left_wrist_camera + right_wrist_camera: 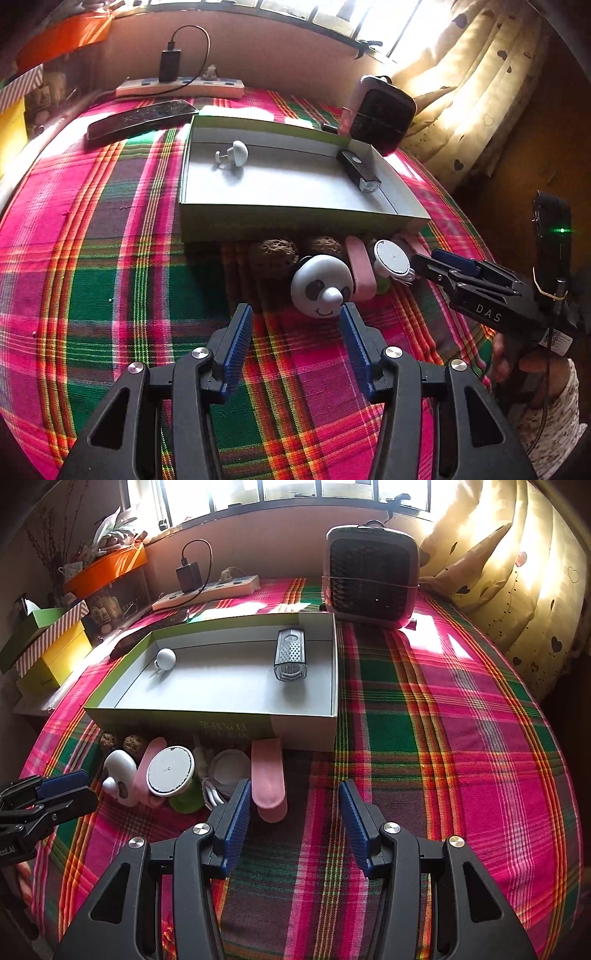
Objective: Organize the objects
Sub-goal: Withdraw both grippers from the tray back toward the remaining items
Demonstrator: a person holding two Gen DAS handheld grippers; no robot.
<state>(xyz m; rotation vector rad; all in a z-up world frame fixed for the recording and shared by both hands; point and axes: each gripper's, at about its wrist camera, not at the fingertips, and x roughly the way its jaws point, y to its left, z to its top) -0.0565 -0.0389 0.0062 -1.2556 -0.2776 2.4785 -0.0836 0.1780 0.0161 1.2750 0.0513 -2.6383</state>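
An open cardboard box point(295, 218) point(207, 723) lies on the plaid cloth. It holds a small white knob point(236, 153) point(165, 659) and a black bike light point(360, 171) point(290, 659). In front of the box lie a white panda toy point(321, 286) point(118, 773), two brown walnuts point(273, 256) point(133, 743), two pink cases point(360, 267) point(269, 779), a round white disc on a green base point(391, 258) point(170, 770) and a white cable point(210, 794). My left gripper point(297, 325) is open just before the panda. My right gripper point(293, 801) is open beside a pink case.
A small black-and-pink fan point(380, 114) point(371, 576) stands behind the box. A power strip with a charger point(181, 86) point(207, 590) and a dark remote point(142, 118) lie at the back. Coloured boxes point(48, 646) are stacked at the left. A curtain point(517, 572) hangs at the right.
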